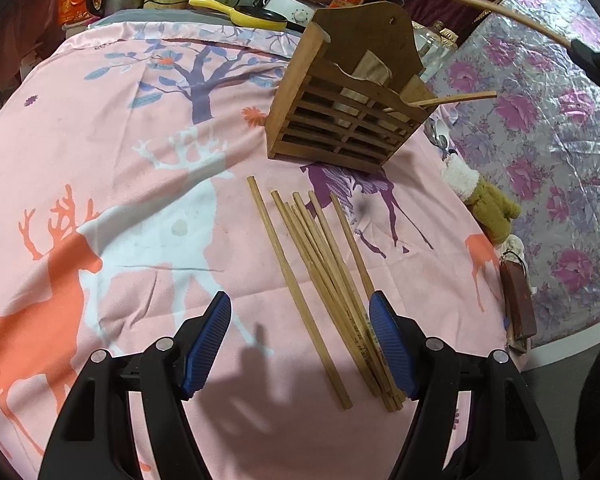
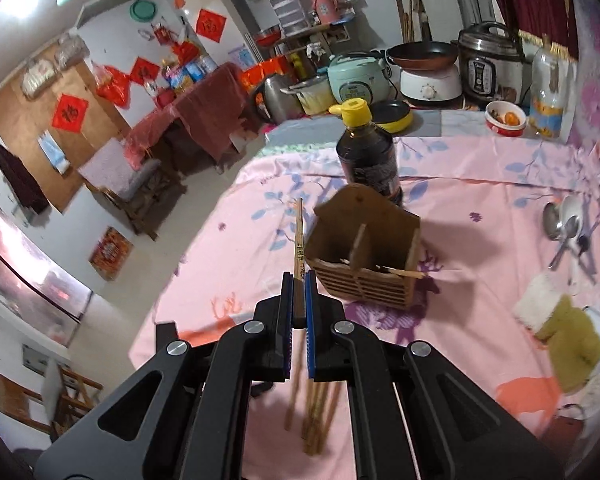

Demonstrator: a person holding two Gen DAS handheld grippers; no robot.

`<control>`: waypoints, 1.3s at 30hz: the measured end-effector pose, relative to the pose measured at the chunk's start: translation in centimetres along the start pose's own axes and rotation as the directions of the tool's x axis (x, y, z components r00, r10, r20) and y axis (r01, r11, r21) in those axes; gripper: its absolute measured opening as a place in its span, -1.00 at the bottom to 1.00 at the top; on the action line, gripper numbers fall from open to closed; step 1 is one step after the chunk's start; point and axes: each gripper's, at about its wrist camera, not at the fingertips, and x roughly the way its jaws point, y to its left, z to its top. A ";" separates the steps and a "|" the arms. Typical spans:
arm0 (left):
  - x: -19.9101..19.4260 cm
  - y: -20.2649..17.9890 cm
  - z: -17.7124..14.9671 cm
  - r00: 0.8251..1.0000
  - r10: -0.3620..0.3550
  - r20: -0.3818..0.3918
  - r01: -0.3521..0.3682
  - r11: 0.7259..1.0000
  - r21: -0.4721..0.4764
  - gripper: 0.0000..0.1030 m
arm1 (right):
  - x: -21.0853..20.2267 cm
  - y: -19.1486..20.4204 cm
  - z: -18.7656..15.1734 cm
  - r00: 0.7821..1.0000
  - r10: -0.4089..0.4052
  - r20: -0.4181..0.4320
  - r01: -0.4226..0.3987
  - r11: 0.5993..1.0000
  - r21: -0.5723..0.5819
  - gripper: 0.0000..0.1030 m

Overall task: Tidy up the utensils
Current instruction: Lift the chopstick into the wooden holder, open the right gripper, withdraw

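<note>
Right claw (image 2: 299, 280): clamped tight on one chopstick (image 2: 299, 236), raised above the tabletop (image 2: 480, 200)
Left claw (image 1: 300, 344): wide apart, gripping nothing, over the loose chopsticks (image 1: 320, 264)
Chopsticks: thin brown wood, fanned on the pink deer cloth just in front of the holder (image 1: 340, 124)
Holder: slatted wooden box, two compartments; one chopstick (image 1: 456, 99) leans out of the right one, the left one's contents unclear

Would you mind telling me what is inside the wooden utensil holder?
The wooden utensil holder has a chopstick leaning in its right compartment. The bottoms of both compartments are hidden behind its slatted front.
</note>
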 end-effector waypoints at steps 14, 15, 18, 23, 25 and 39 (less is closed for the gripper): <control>-0.1 0.3 0.2 1.000 0.014 -0.002 -0.014 1.000 -0.025 0.37 | 10.0 1.9 4.5 0.984 -0.169 0.055 0.174 0.982 -0.081 -0.79; -0.3 0.2 0.3 1.000 0.015 0.001 -0.015 1.000 -0.023 0.37 | 9.6 2.0 4.4 0.982 -0.173 0.081 0.179 0.980 -0.081 -0.75; -0.6 0.0 0.3 1.000 0.027 0.012 -0.027 1.000 -0.012 0.45 | 7.4 1.4 2.9 0.987 -0.107 0.118 0.115 0.992 -0.057 -0.75; -0.1 0.0 0.0 1.000 0.029 0.006 -0.029 0.999 -0.014 0.48 | 3.3 0.5 -2.5 0.966 -0.122 0.229 0.142 0.987 -0.072 -0.58; 0.2 -0.3 -0.4 0.999 0.053 0.001 -0.053 0.999 -0.003 0.48 | 2.3 0.3 -5.0 0.952 -0.133 0.277 0.159 0.984 -0.076 0.08; -0.9 -1.3 -6.3 0.972 0.234 0.035 -0.234 0.972 0.020 0.59 | 4.7 -5.1 -21.2 0.893 -0.326 0.309 0.267 0.938 0.219 0.88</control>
